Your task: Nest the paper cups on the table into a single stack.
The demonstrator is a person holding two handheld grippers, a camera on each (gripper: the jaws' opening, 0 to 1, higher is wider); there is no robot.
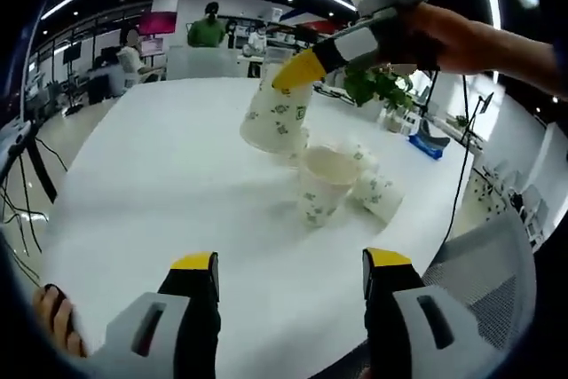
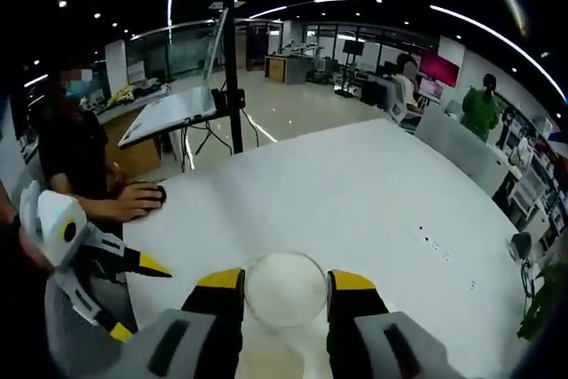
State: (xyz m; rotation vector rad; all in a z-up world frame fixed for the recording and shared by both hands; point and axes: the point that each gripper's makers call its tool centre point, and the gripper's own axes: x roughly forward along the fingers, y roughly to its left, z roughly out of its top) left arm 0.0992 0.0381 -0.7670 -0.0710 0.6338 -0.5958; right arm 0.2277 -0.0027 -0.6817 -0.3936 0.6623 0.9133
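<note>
My right gripper comes in from the upper right, shut on a white paper cup with green print, held tilted above the white table. Below it an upright cup stands open-mouthed, with two more cups lying on their sides beside it. My left gripper is open near the table's front edge, well short of the cups. In the right gripper view the held cup sits base-first between the jaws of my right gripper, and the left gripper shows open at lower left.
A green plant stands past the cups at the table's far side. A mesh chair is at the right edge. A tripod pole and a tilted board stand beyond the table, and a person's hand rests there.
</note>
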